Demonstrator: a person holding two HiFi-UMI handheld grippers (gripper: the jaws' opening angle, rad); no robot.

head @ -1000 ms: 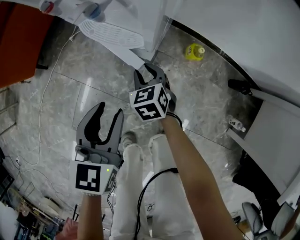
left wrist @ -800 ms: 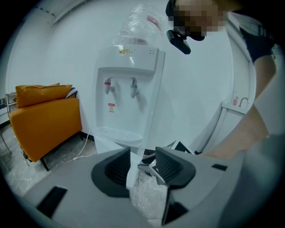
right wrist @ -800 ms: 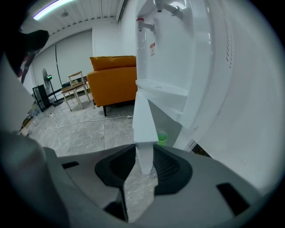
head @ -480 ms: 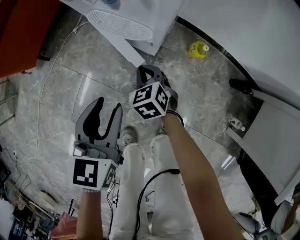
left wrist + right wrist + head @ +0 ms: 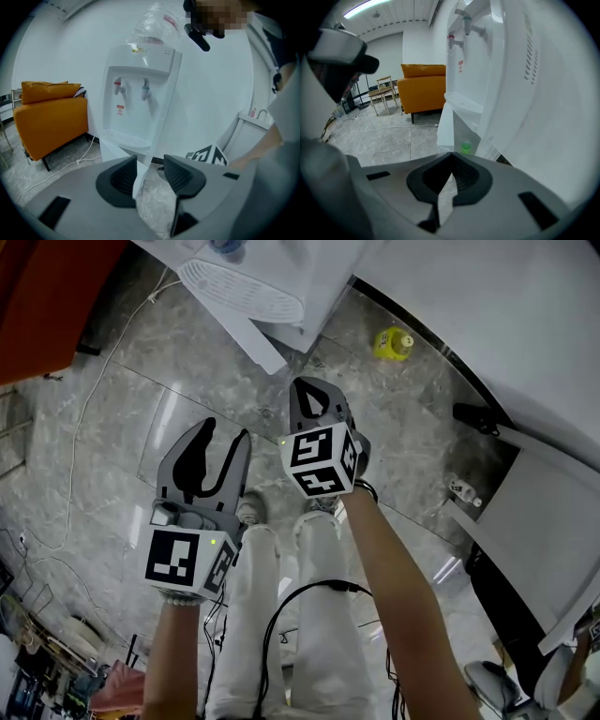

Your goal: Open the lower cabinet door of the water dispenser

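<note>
**Both grippers before the water dispenser, door ajar**

The water dispenser (image 5: 140,93) is cut off at the upper edge of the head view. In the left gripper view the bottle (image 5: 154,26) on top of it is only partly seen. A small green thing (image 5: 466,147) shows in the gap beside the lower cabinet door (image 5: 445,127); what it is cannot be told.

A red-and-white sticker (image 5: 120,109) sits below the red tap (image 5: 117,86) and the blue tap (image 5: 145,89), its print too small to read. The black-and-white marker cube (image 5: 323,460) carries patterns only.

Both forearms reach forward and slope downward. The left gripper (image 5: 225,432) holds its fingers apart with nothing between them, and the door's edge stands well beyond their tips, seen through the gap. The right gripper (image 5: 314,390) has its fingers together on nothing. The door (image 5: 265,345), swung partly out, lies ahead of those tips, near but apart.
</note>
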